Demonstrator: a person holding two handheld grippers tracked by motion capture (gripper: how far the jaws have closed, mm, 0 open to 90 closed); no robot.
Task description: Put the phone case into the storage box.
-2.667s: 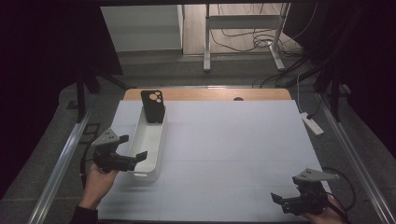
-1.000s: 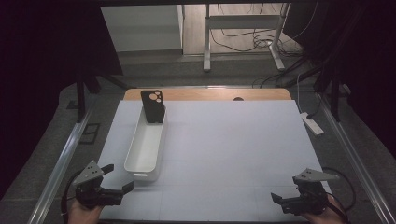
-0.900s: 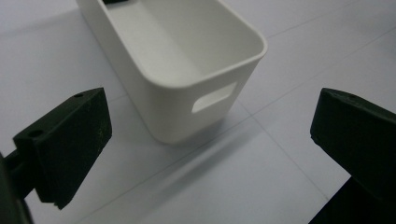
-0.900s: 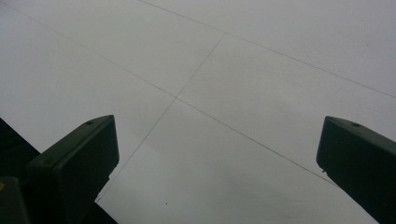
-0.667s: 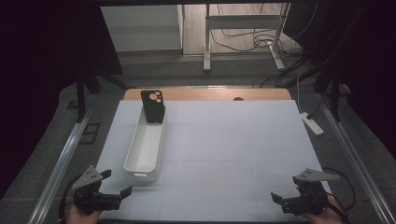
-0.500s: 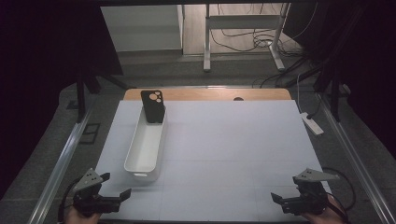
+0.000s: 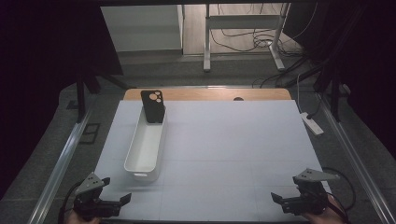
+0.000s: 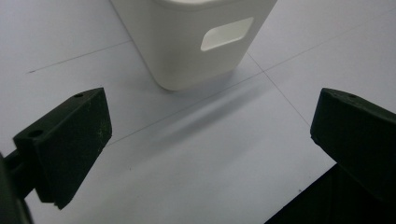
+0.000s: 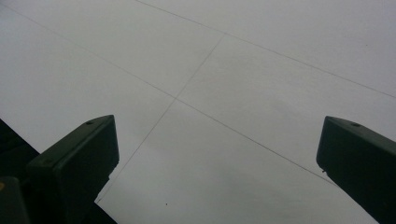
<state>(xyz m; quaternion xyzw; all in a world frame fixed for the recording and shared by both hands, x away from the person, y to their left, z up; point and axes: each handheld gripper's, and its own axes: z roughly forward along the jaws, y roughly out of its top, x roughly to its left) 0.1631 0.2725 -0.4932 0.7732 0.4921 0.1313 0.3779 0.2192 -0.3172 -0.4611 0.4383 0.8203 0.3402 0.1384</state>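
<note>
So the white plastic bin (image 7: 145, 148) sits on the left part of the white table (image 7: 233, 154), long side running away from the person, with a black phone case (image 7: 153, 106) standing upright in its far end, leaning on the far wall. The left gripper (image 7: 122, 199) is parked at the near-left corner with its jaws spread wide and empty, just short of the bin's near end. The left gripper view shows the handle cutout (image 8: 227, 33) right ahead. The right gripper (image 7: 276, 199) is at the near-right corner, also spread and holding nothing, well apart from everything.

Biggest risk, I'd guess: the bin looks light, so bumping its near end could slide it and tip the case over. Nothing stands in the way on the table. A white power strip (image 7: 311, 123) hangs off the right edge, well clear.
</note>
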